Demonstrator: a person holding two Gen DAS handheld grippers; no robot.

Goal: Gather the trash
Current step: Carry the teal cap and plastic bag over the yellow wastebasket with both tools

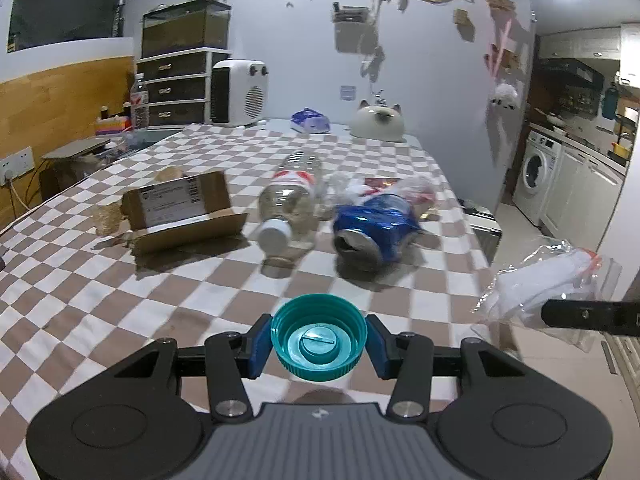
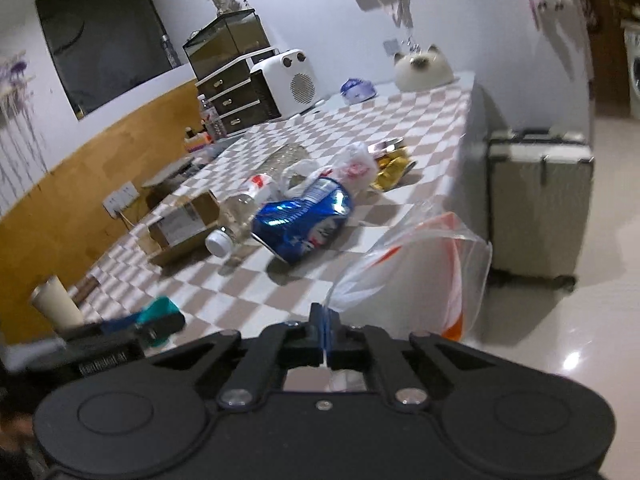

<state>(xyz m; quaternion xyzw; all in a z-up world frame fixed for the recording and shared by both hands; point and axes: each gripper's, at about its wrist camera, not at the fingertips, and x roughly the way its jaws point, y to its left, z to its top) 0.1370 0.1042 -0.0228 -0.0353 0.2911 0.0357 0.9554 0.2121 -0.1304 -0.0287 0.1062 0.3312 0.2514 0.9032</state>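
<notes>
My left gripper point(image 1: 319, 339) is shut on a teal bottle cap point(image 1: 319, 336), held above the near edge of the checkered table point(image 1: 120, 304). My right gripper point(image 2: 325, 330) is shut on the rim of a clear plastic bag point(image 2: 424, 272) with orange print, held off the table's right side; the bag also shows in the left wrist view point(image 1: 548, 292). On the table lie a crushed blue can point(image 1: 372, 228), a clear plastic bottle point(image 1: 290, 200) with a white cap, an open cardboard box point(image 1: 180, 212), crumpled white plastic point(image 1: 400, 190) and a gold wrapper point(image 2: 394, 168).
A white heater point(image 1: 238, 92), a drawer unit point(image 1: 172, 88), a cat-shaped object point(image 1: 378, 122) and a blue pouch point(image 1: 310, 120) stand at the table's far end. A grey suitcase point(image 2: 540, 204) stands on the floor right of the table. A paper cup point(image 2: 54, 302) stands at the near left.
</notes>
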